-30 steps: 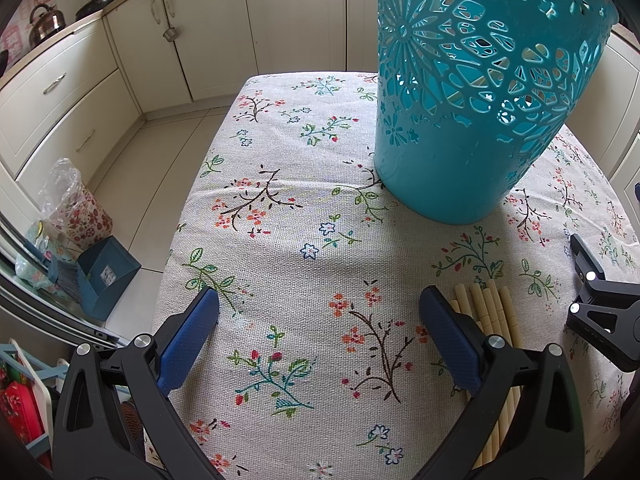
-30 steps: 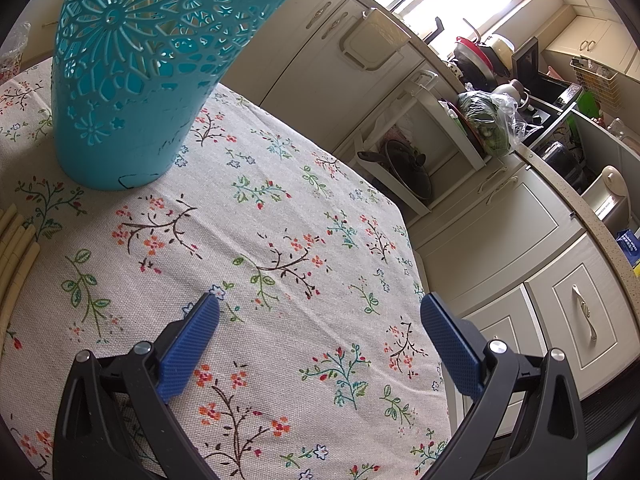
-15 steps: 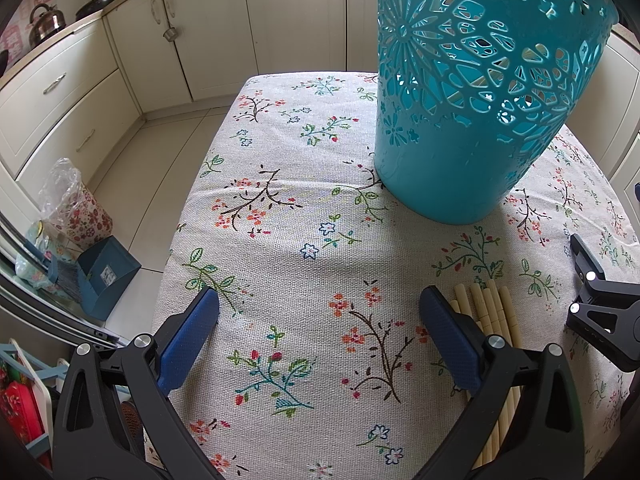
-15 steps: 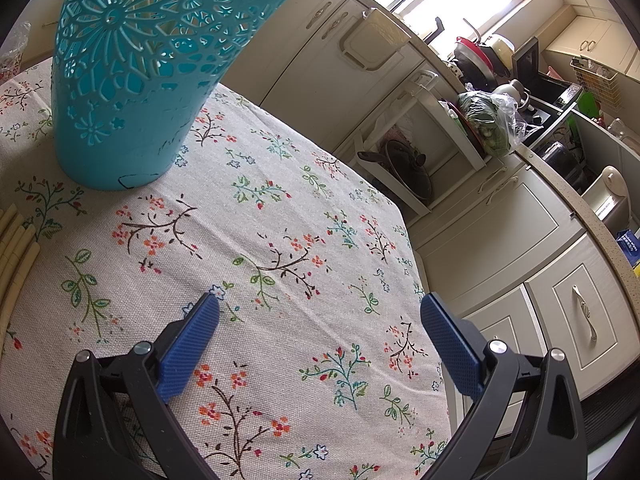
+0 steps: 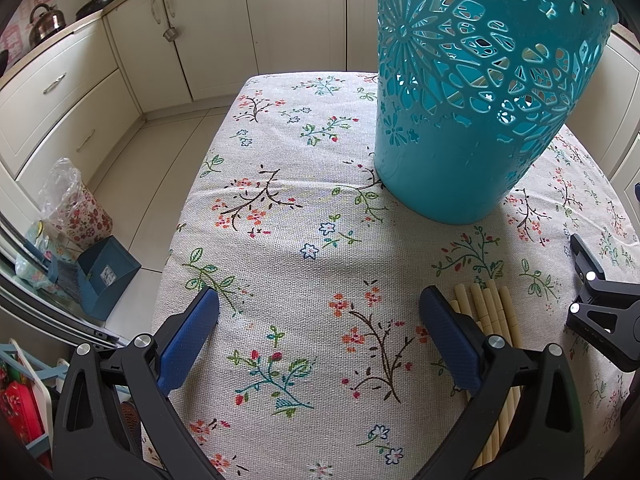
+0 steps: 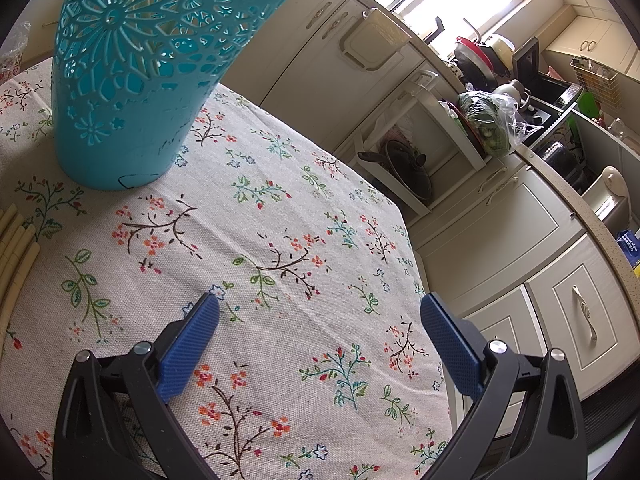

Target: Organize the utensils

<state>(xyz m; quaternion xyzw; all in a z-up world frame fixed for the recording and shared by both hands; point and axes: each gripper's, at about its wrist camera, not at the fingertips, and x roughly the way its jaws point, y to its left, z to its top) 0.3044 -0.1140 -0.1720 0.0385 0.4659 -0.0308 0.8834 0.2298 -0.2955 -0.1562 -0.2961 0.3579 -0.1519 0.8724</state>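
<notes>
A tall teal perforated holder point(image 5: 472, 92) stands upright on the floral tablecloth point(image 5: 288, 240); it also shows in the right wrist view point(image 6: 132, 72). A bundle of pale wooden chopsticks point(image 5: 490, 312) lies flat on the cloth in front of it, partly hidden behind my left gripper's right finger, and shows at the left edge of the right wrist view point(image 6: 14, 248). My left gripper point(image 5: 318, 336) is open and empty, just left of the chopsticks. My right gripper point(image 6: 320, 340) is open and empty over bare cloth, right of the chopsticks.
The table's left edge drops to a tiled floor with a blue dustpan point(image 5: 102, 276) and a bag point(image 5: 74, 208). Cream cabinets point(image 5: 224, 28) stand beyond. On the right are a shelf with pans point(image 6: 408, 168) and a crowded counter point(image 6: 520, 92). Part of the right gripper point(image 5: 600, 308) shows in the left wrist view.
</notes>
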